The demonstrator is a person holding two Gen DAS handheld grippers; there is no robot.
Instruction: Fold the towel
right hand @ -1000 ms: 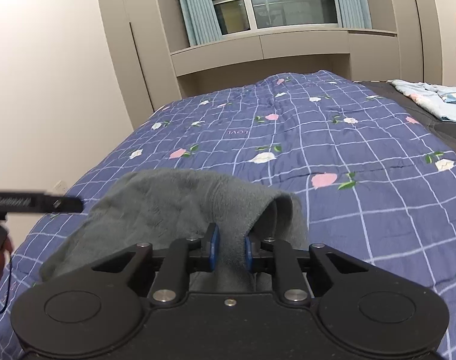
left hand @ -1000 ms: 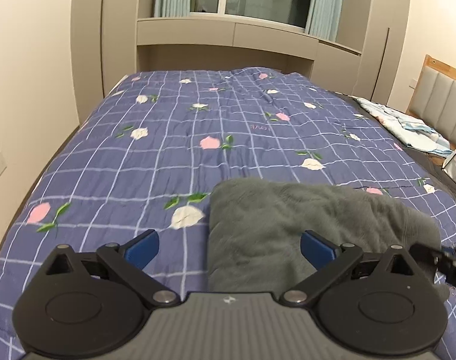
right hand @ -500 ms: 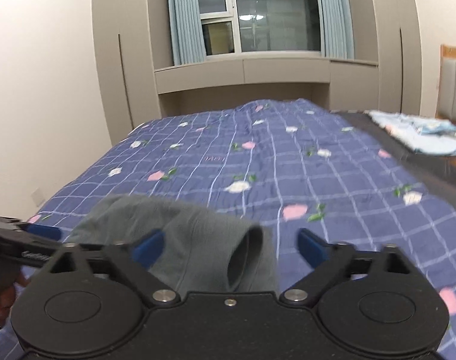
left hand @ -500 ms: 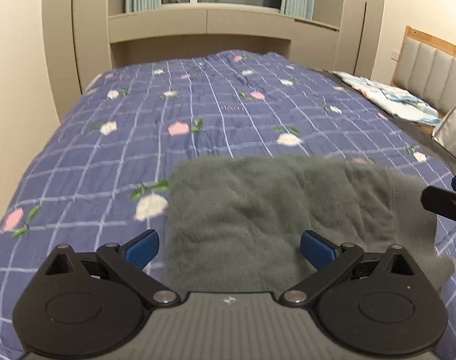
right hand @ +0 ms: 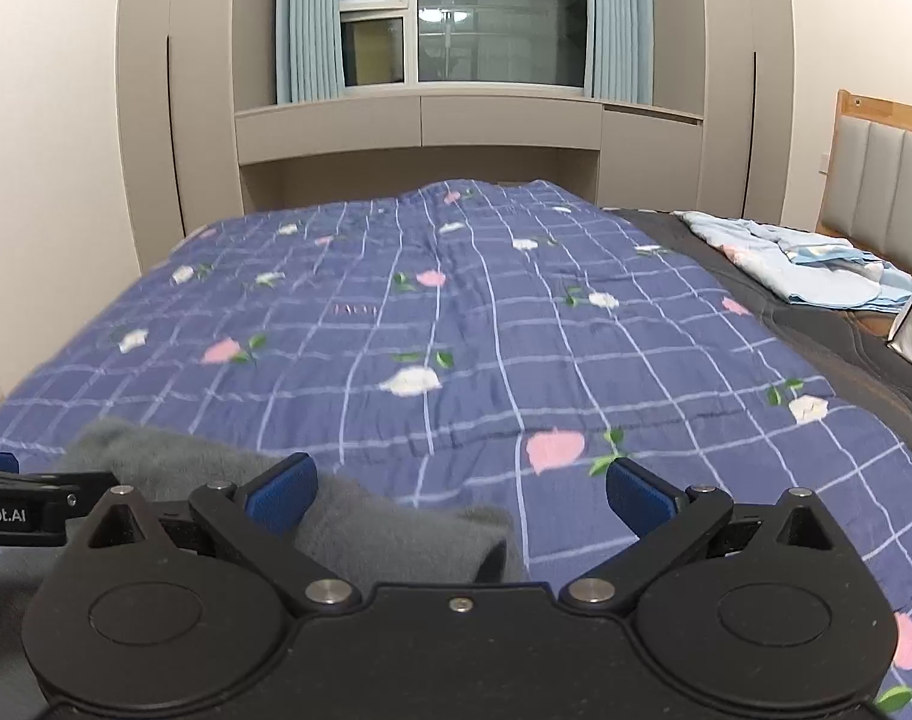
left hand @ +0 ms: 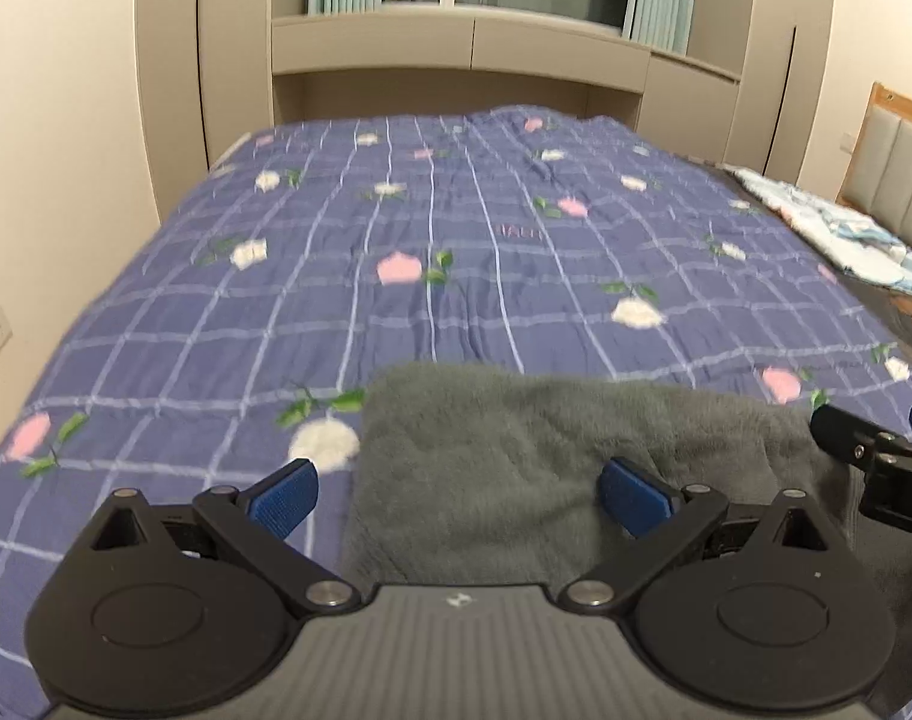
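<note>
A grey fluffy towel (left hand: 516, 456) lies folded on the blue floral quilt (left hand: 432, 276) near the bed's front edge. My left gripper (left hand: 459, 492) hovers open just above the towel's near part, holding nothing. In the right wrist view the towel (right hand: 360, 510) lies low at the left, with a rolled fold at its right end. My right gripper (right hand: 459, 492) is open over that end and the quilt (right hand: 486, 330), gripping nothing. The right gripper's finger (left hand: 876, 468) shows at the right edge of the left view; the left gripper's finger (right hand: 24, 498) shows at the left edge of the right view.
A light blue bundle of cloth (right hand: 804, 270) lies on the dark sheet at the far right, by the padded headboard (right hand: 882, 186). Beige wardrobes and a curtained window (right hand: 492, 12) stand beyond the bed. A wall (left hand: 36, 180) runs along the left side.
My right gripper let go of the towel's fold and opened wide, then drew back and rose. The left gripper stayed open and shifted slightly over the towel. The towel now lies flat.
</note>
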